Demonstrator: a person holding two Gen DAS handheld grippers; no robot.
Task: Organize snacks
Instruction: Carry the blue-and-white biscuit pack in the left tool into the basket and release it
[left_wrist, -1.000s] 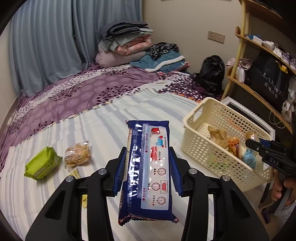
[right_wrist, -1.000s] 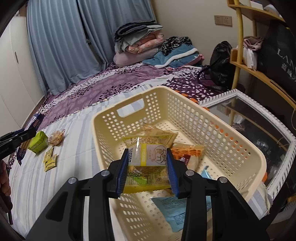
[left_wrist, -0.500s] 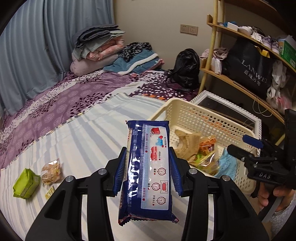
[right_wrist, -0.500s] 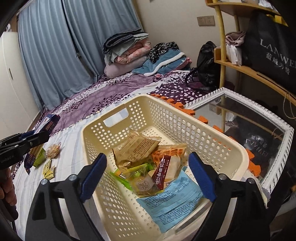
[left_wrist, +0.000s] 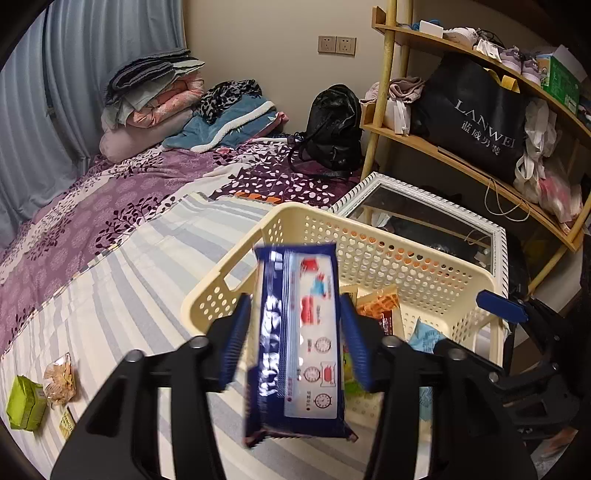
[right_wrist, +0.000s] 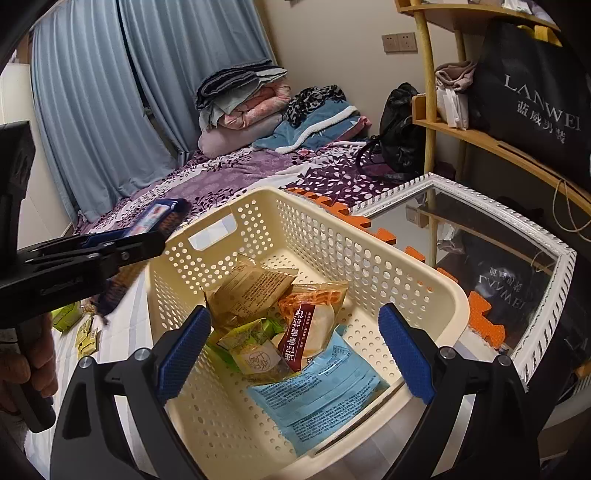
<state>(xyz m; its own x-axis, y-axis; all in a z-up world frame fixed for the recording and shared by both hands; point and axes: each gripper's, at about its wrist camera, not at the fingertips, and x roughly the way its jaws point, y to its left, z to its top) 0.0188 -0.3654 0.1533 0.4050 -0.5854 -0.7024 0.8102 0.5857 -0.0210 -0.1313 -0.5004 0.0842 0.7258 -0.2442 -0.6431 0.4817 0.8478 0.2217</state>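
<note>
One long blue-and-white snack pack (left_wrist: 297, 343), clock icons printed.

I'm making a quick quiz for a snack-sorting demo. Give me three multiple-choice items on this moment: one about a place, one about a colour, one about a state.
1. The light blue packet lies:
A. on the wooden shelf
B. in the cream basket
C. on the folded blankets

2. The square packet on the striped sheet is:
A. red
B. white
C. green

3. The right gripper has its fingers:
A. spread apart with nothing between them
B. shut on a yellow packet
C. clamped on the basket rim

Key:
1 B, it lies flat on the basket floor at the near end.
2 C, its wrapper is bright lime green.
3 A, its jaws have just been opening and now stand wide over the basket, with nothing in them.
</note>
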